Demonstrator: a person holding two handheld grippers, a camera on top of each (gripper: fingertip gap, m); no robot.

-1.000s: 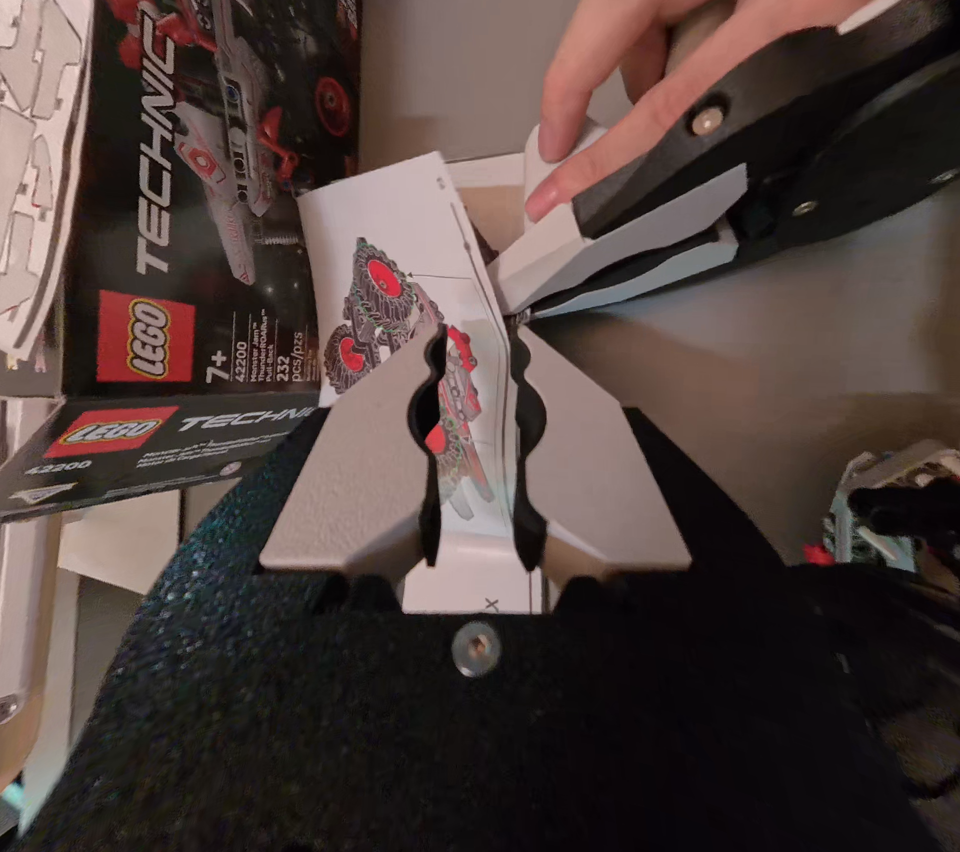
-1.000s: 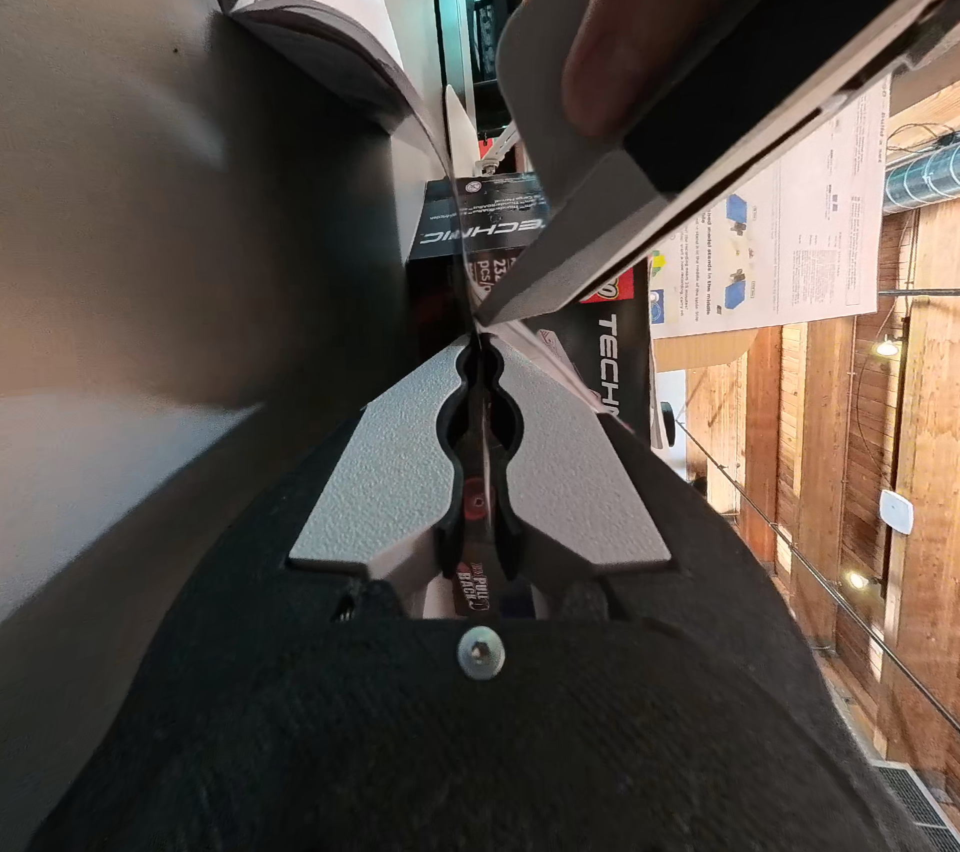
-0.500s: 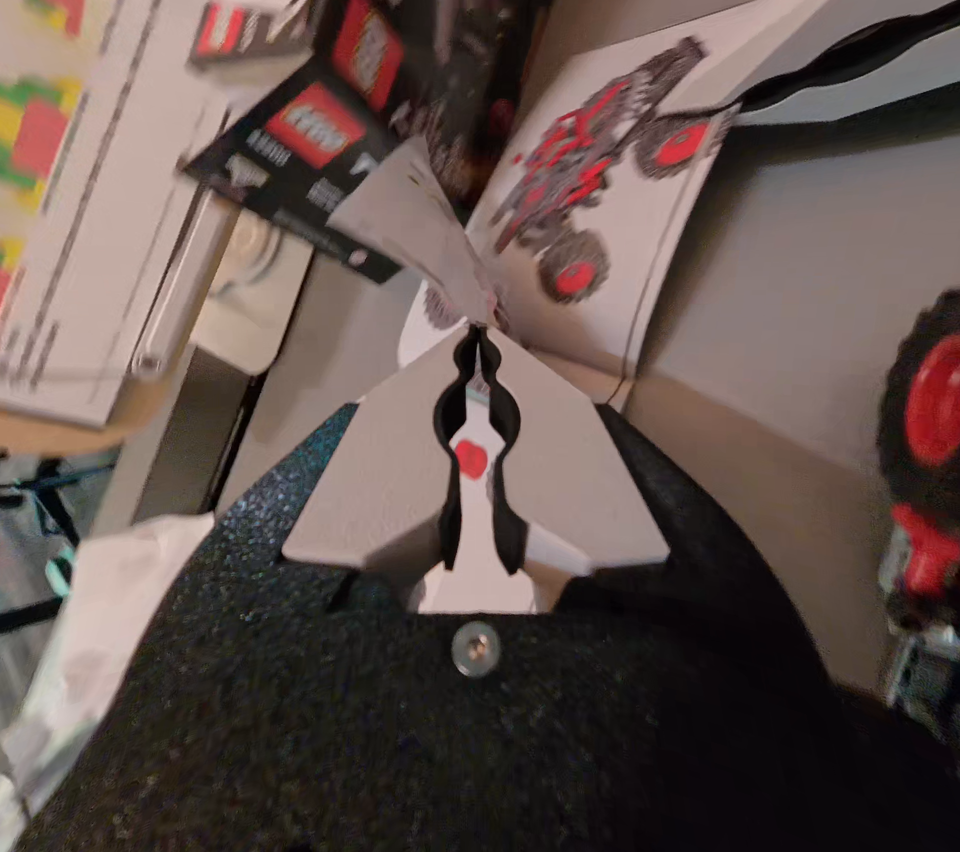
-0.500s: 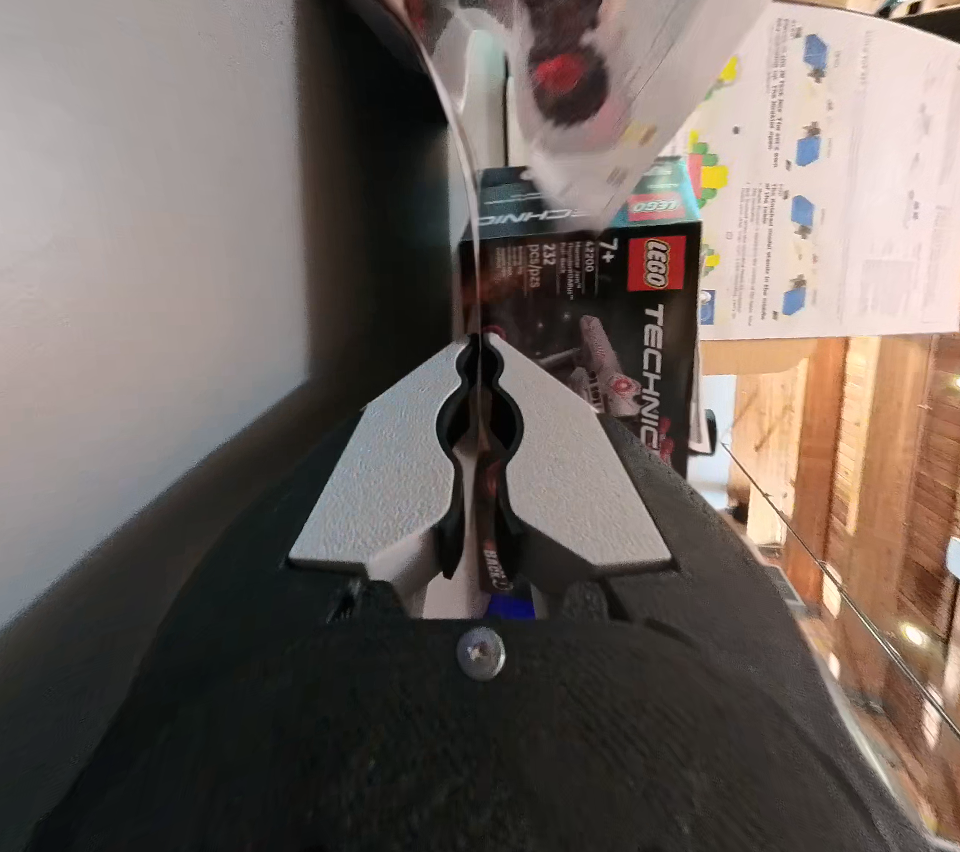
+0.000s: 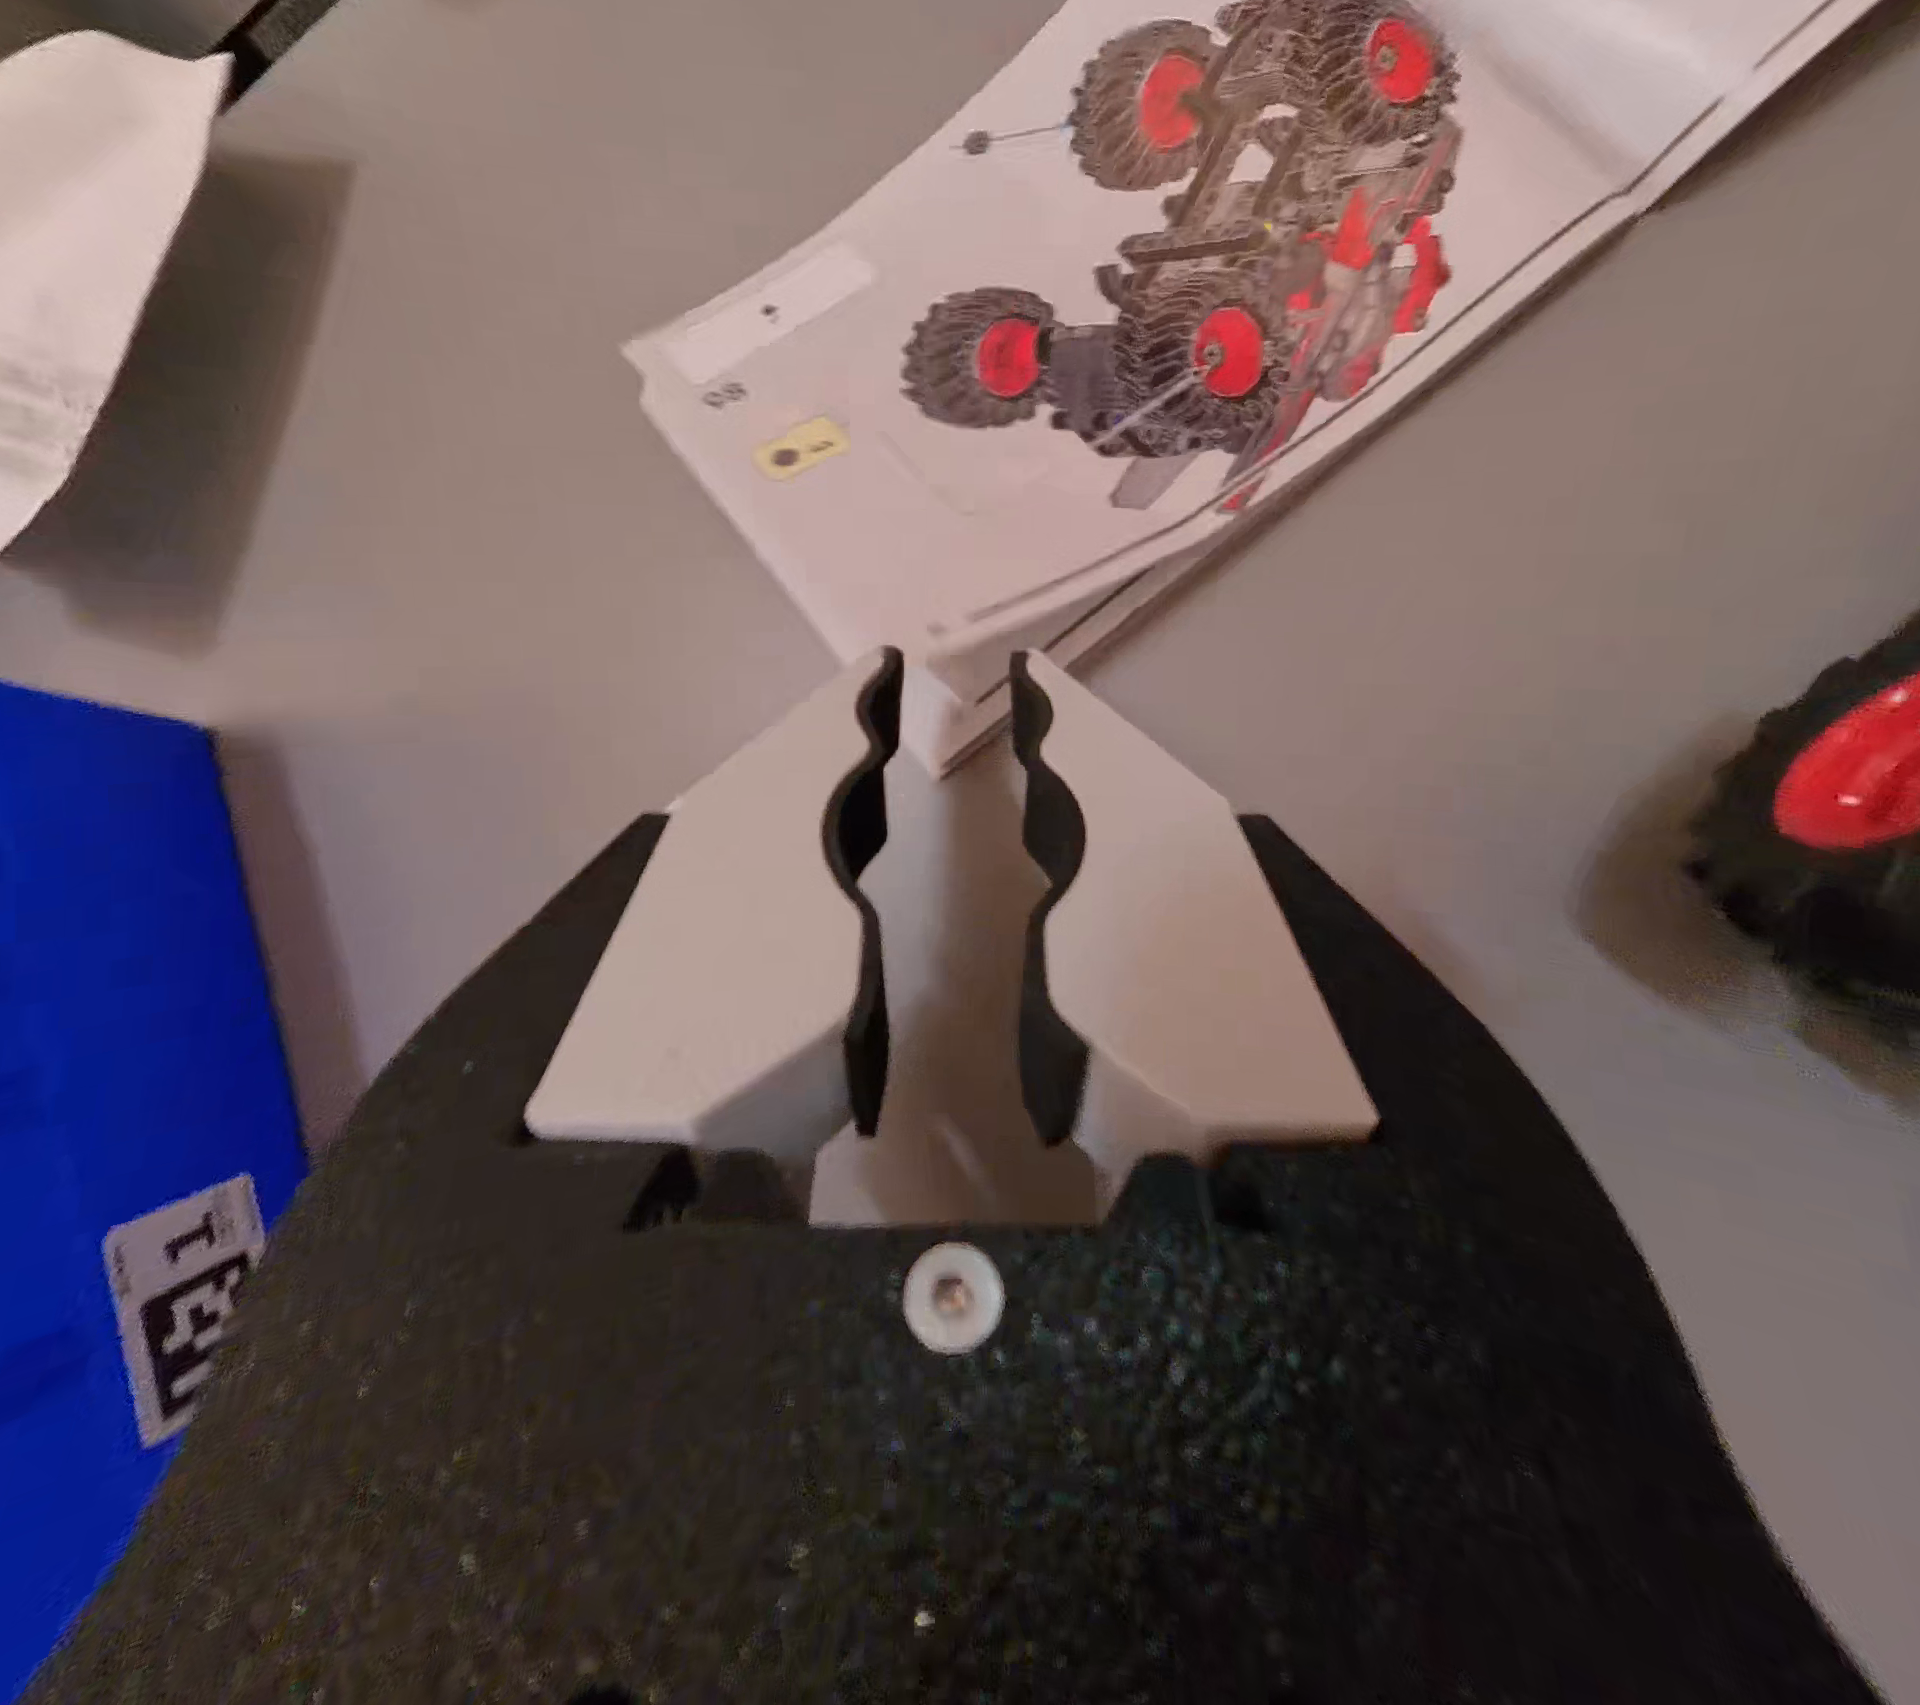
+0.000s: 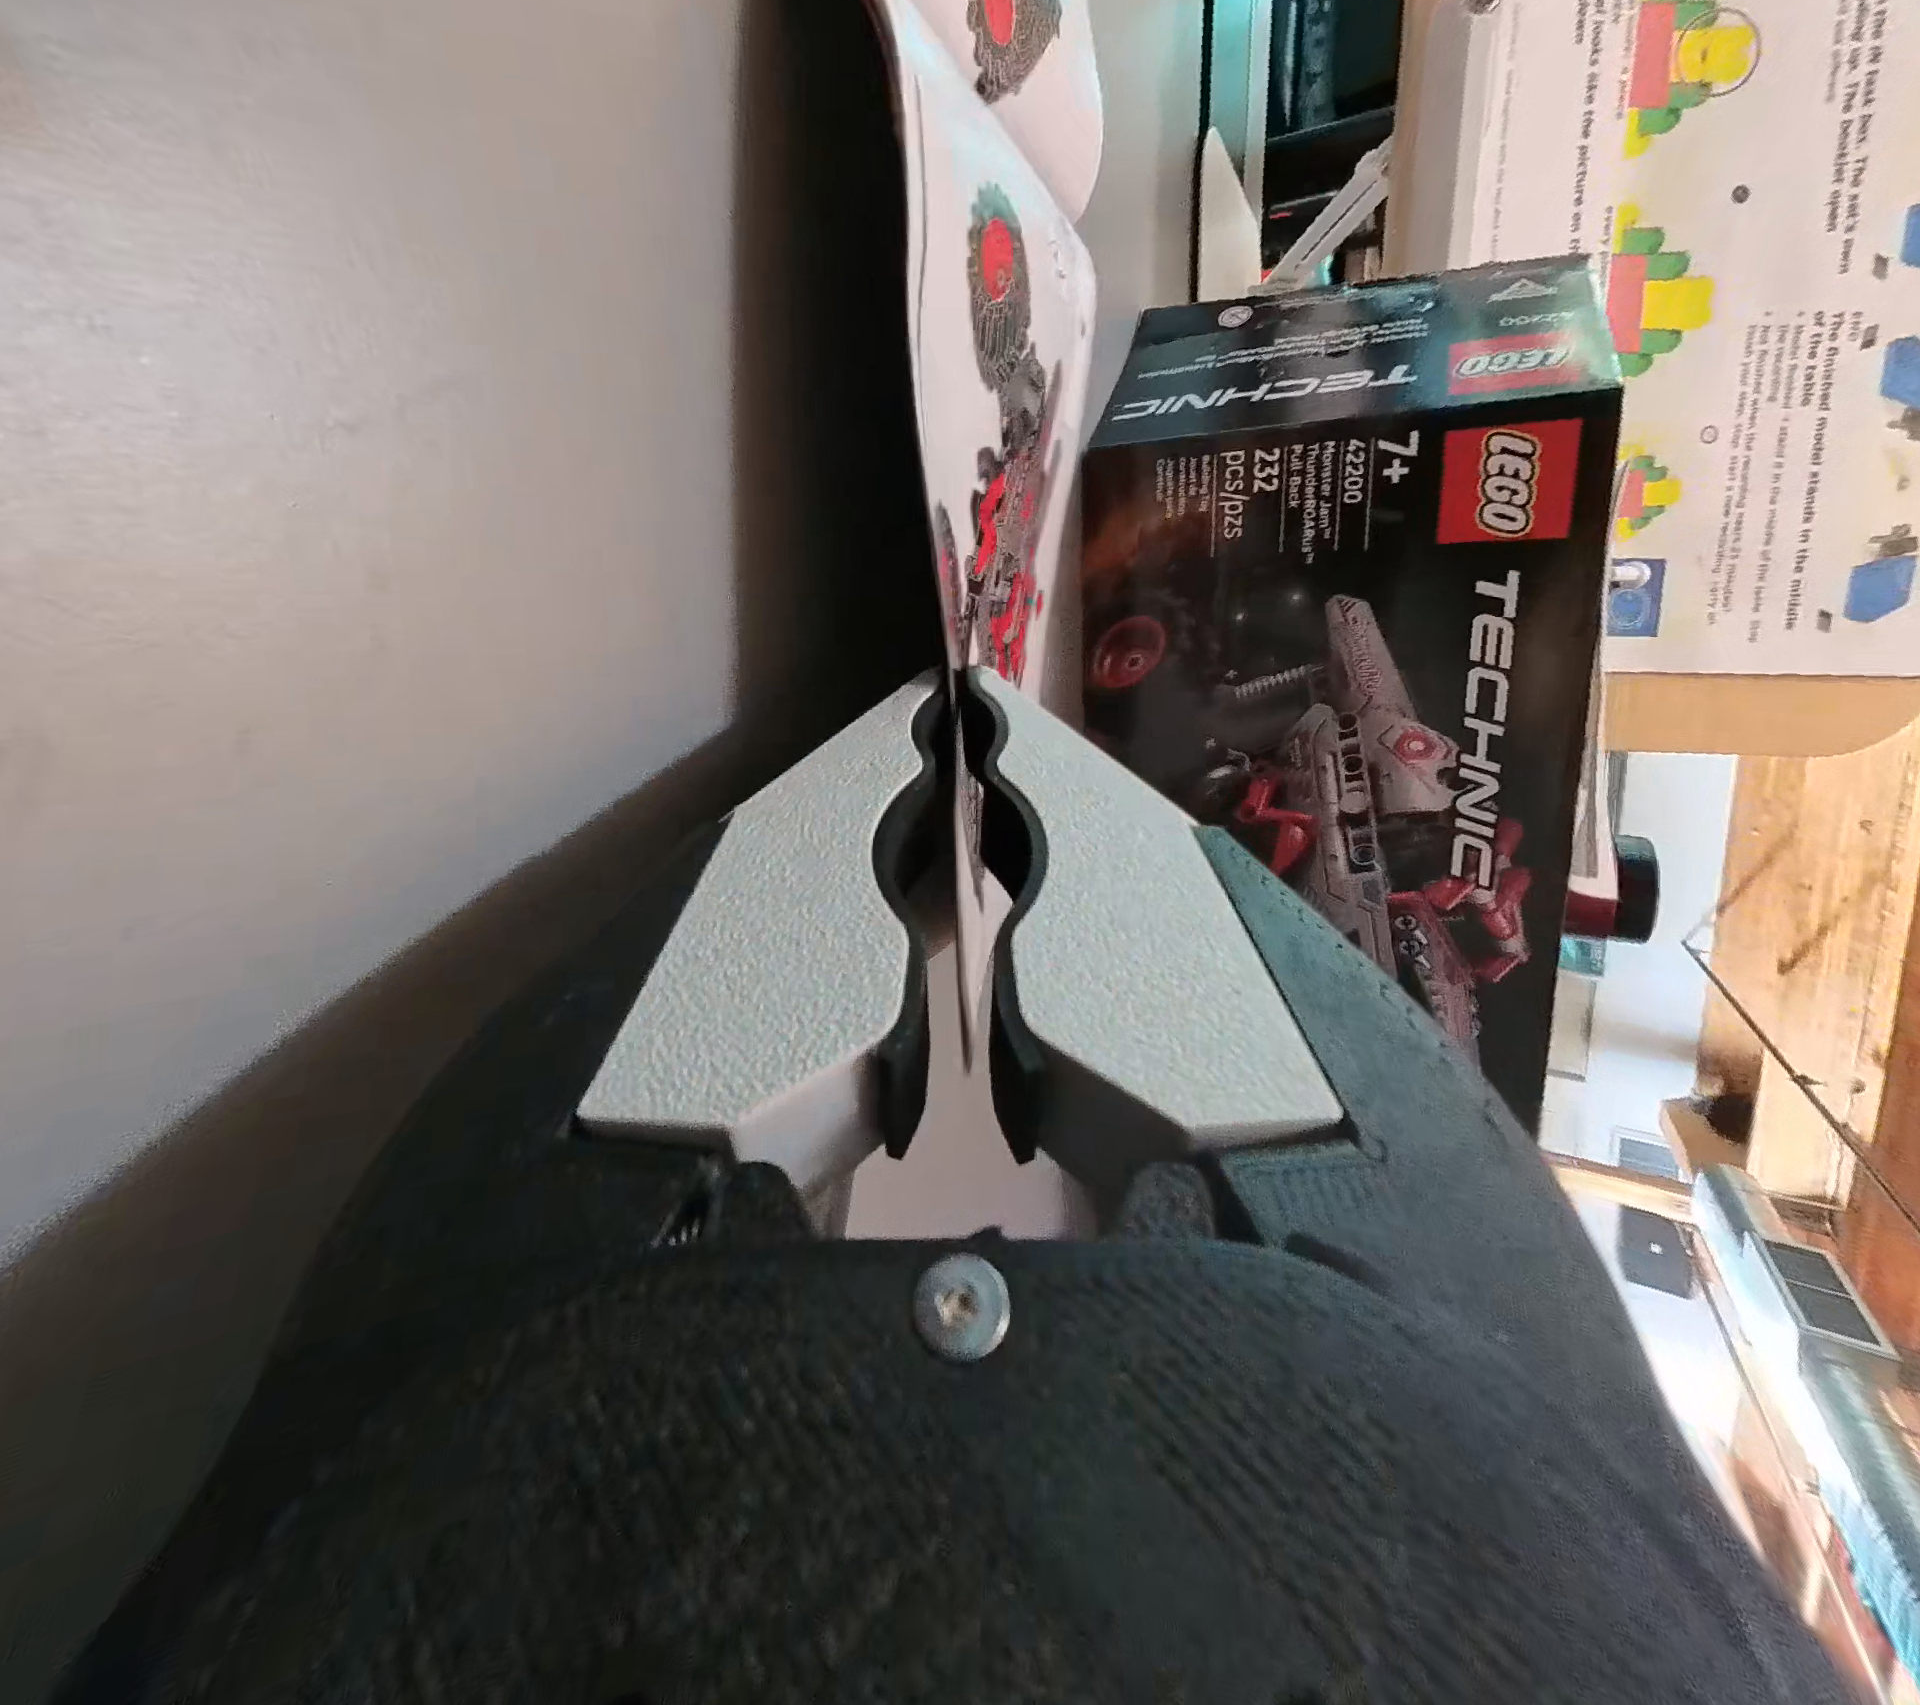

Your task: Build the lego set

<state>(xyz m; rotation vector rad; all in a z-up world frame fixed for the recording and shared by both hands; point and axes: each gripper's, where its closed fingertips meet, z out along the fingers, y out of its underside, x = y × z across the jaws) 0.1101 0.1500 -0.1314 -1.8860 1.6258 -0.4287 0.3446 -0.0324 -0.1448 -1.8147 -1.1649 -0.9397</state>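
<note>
Right claw (image 6: 961,689) pinches a booklet (image 5: 1122,325) page edge-on, likely mid-turn to reach the next step; left claw (image 5: 951,679), parted and empty, hovers off the booklet's corner on the counter (image 5: 520,408); wheel (image 5: 1829,834) lies apart.

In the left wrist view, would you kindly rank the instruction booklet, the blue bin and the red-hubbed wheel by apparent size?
1. Instruction booklet, largest.
2. Blue bin, cropped by the frame and nearer the camera, so unsure against the booklet.
3. Red-hubbed wheel, smallest, also partly cropped.
</note>
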